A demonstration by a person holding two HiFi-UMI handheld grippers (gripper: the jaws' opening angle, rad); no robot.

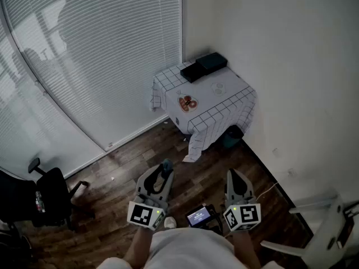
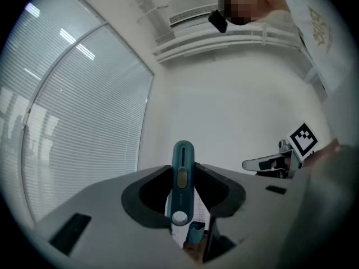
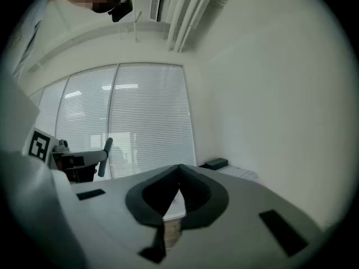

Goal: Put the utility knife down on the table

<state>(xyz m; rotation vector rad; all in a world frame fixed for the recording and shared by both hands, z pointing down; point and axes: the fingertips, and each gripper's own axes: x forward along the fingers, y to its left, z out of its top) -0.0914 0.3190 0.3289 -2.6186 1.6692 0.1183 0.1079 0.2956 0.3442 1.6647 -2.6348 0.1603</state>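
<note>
gripping the teal utility knife [image 2: 183,170], the left tongs [image 1: 161,175] face the checked counter [image 1: 230,97] at twelve o'clock; the right tongs [image 3: 179,172] beside them are closed, empty.

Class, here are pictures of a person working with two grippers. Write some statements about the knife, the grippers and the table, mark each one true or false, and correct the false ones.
1. The left gripper grips a teal utility knife between its jaws. True.
2. The knife already lies on the table. False: it is in the left gripper, and the table stands apart in the corner of the room.
3. The right gripper holds nothing. True: its jaws are together and empty.
4. The table top is bare wood. False: a white checked cloth covers it, with black boxes at the far end.
</note>
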